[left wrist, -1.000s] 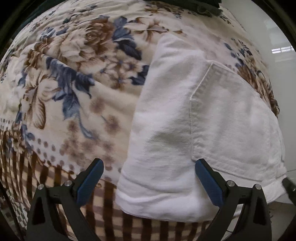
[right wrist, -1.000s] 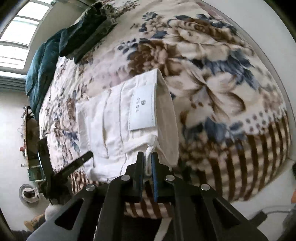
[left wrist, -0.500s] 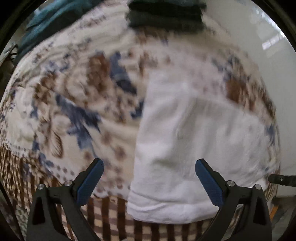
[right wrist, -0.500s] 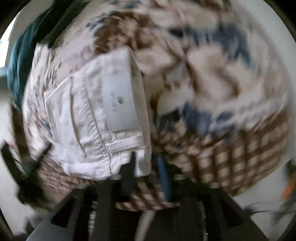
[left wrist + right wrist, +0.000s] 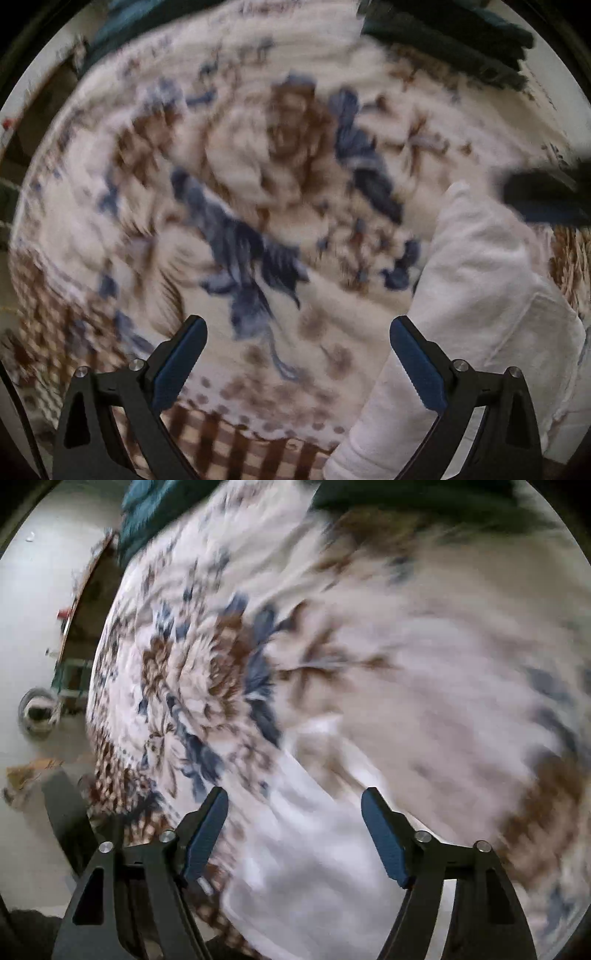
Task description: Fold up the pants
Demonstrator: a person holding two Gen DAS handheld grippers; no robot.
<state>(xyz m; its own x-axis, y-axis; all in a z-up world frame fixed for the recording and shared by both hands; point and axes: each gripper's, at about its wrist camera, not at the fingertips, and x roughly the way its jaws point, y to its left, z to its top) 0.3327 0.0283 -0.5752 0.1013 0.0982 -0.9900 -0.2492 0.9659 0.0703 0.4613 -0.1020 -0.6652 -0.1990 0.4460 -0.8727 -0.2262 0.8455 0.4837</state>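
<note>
The left gripper [image 5: 297, 360] is hanging wide open over the flowery brown and blue blanket [image 5: 240, 206], holding nothing. The right gripper [image 5: 293, 834] is opening, holding nothing. The folded white cloth pants [image 5: 491, 314] are lying on the blanket's right side.

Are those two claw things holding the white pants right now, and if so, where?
Neither holds anything. The left gripper is open over the floral blanket, beside the folded white pants. The right gripper is opening; the pants lie beneath it, ungripped.

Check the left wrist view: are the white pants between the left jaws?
No, the white pants lie off to the right of the open left gripper, over floral blanket.
</note>
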